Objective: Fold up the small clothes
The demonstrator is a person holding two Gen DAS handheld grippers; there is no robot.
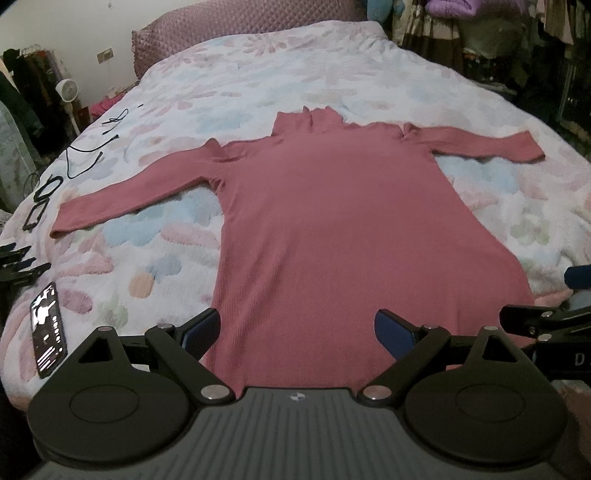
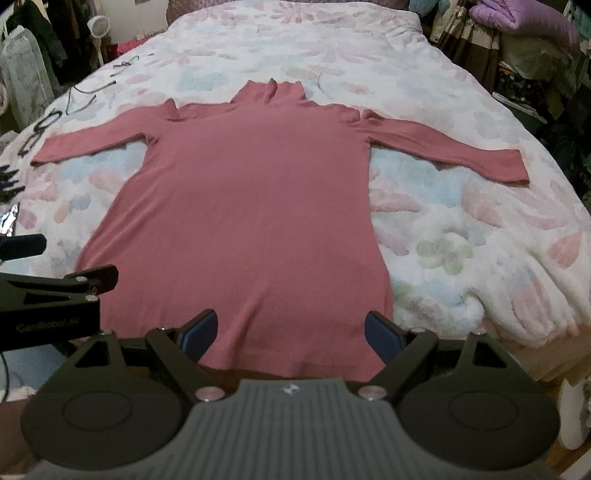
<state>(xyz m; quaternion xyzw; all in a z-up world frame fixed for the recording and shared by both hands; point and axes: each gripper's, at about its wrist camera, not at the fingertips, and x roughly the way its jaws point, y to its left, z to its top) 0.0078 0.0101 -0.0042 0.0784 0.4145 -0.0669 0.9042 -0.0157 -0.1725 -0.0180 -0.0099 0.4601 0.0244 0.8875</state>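
A pink long-sleeved turtleneck top (image 1: 332,229) lies flat on the bed, collar away from me, both sleeves spread out to the sides. It also shows in the right wrist view (image 2: 251,206). My left gripper (image 1: 297,332) is open and empty above the hem's left part. My right gripper (image 2: 290,332) is open and empty above the hem's right part. The right gripper's body (image 1: 543,321) shows at the right edge of the left wrist view. The left gripper's body (image 2: 55,291) shows at the left edge of the right wrist view.
The bed carries a fluffy floral blanket (image 1: 229,85). A phone (image 1: 48,328), black cables (image 1: 85,158) and clips lie along the bed's left edge. A quilted pink headboard (image 1: 236,22) stands at the far end. Clothes and clutter crowd both sides of the bed.
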